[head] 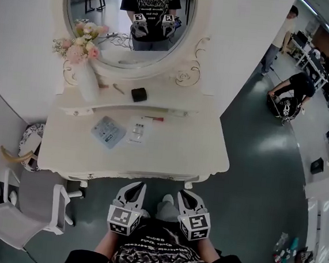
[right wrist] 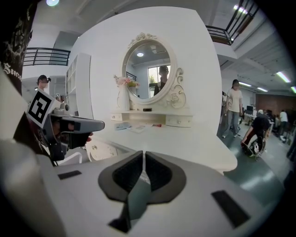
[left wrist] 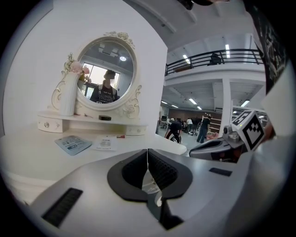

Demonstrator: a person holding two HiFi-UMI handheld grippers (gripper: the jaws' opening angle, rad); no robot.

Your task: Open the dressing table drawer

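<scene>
Left tool (head: pixel 139 187), right tool (head: pixel 182 194): closed, empty, before dressing table (head: pixel 174 152).

Dressing table (head: pixel 203 155): front edge at 12 o'clock, approach open. Chair (head: pixel 26 216): obstacle, 9 o'clock. Tabletop: blue packet (head: pixel 108 132), leaflet (head: pixel 138 130), vase (head: pixel 88 83) at 11 o'clock. Floor (head: pixel 259 166): passable, 2 o'clock.
</scene>
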